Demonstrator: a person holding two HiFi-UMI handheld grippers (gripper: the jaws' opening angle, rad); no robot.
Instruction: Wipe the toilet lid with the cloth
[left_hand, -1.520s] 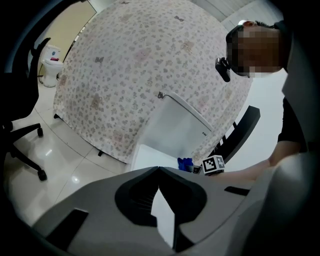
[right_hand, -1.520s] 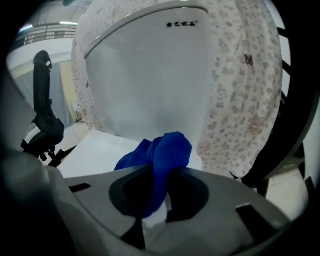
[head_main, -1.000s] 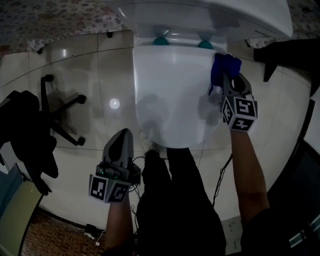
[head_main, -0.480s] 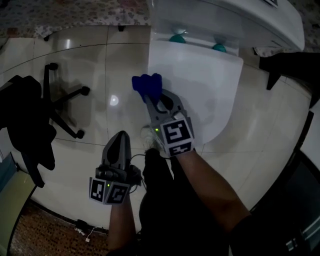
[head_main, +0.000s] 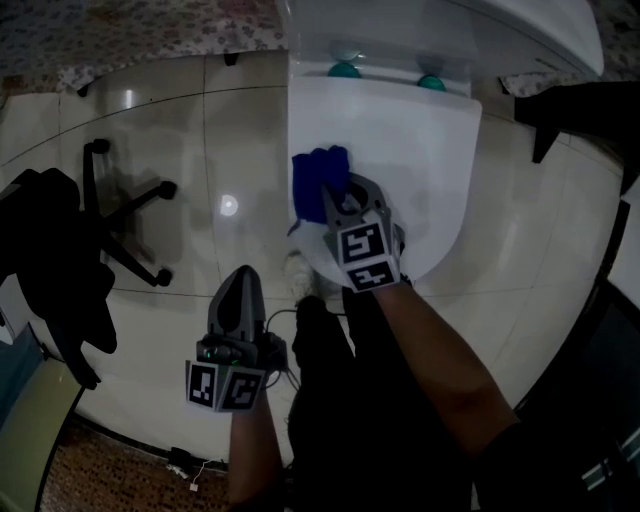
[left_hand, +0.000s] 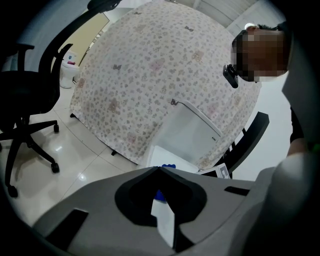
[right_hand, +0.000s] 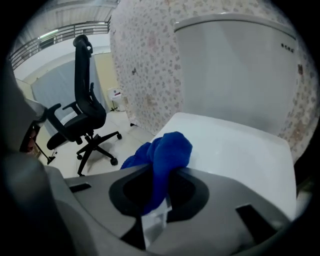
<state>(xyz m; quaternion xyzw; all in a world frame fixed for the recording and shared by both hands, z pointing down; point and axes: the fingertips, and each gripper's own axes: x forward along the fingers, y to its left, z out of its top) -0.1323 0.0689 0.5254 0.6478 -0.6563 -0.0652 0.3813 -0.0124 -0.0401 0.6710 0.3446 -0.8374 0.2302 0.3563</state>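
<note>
The white toilet lid (head_main: 420, 150) lies shut, seen from above in the head view and ahead in the right gripper view as the lid (right_hand: 235, 150). My right gripper (head_main: 338, 200) is shut on a blue cloth (head_main: 318, 175), which rests on the lid's left front part. The cloth (right_hand: 162, 152) bulges out between the jaws in the right gripper view. My left gripper (head_main: 240, 290) hangs low over the floor tiles, left of the bowl, jaws together with nothing in them. In the left gripper view the cloth (left_hand: 166, 165) shows small on the lid.
The white cistern (head_main: 500, 25) stands behind the lid, with two teal hinge caps (head_main: 345, 70) at its foot. A black office chair (head_main: 60, 240) stands at the left on glossy tiles. A flowered curtain (left_hand: 150, 75) hangs behind. Cables (head_main: 285, 330) lie by the person's dark legs.
My right gripper swept the blue cloth from the lid's back right to beyond its left edge, then came back onto the lid's left front. The left gripper stayed put.
</note>
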